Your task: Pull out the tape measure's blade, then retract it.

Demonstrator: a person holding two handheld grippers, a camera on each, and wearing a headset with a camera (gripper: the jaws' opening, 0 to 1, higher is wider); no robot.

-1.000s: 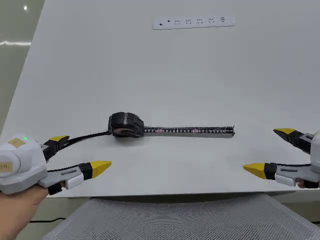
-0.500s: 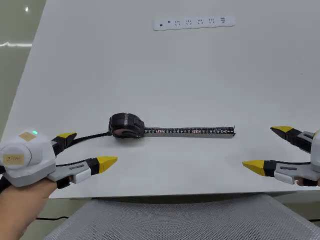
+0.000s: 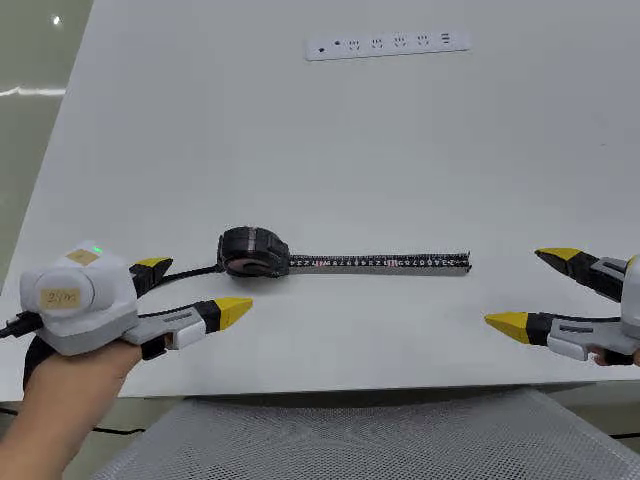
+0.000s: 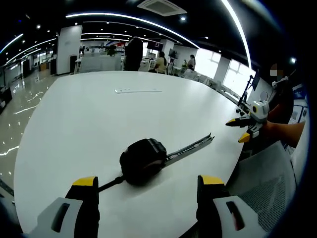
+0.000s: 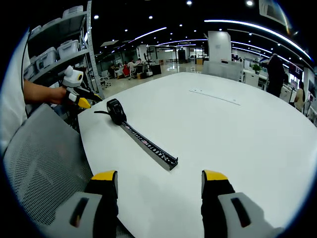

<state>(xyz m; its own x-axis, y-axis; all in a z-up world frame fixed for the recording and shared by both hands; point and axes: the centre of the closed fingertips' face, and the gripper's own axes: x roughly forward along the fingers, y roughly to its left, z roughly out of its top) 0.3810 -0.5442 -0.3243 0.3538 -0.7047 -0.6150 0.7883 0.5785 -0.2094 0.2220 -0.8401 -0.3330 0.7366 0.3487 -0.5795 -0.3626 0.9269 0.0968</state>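
A black tape measure lies on the white table, its blade pulled out to the right and flat on the surface, with a black strap trailing left. My left gripper is open, a short way left of the case and near the table's front edge. In the left gripper view the tape measure sits just ahead, between the yellow tips of my left gripper. My right gripper is open, right of the blade's end with a gap between them. The blade's end lies ahead of my right gripper.
A white power strip lies at the far side of the table. A grey mesh chair back sits below the table's front edge. People and desks stand in the office beyond.
My left gripper has moved right and a little forward, closer to the tape measure's case. My right gripper has shifted slightly. The tape measure has stayed put.
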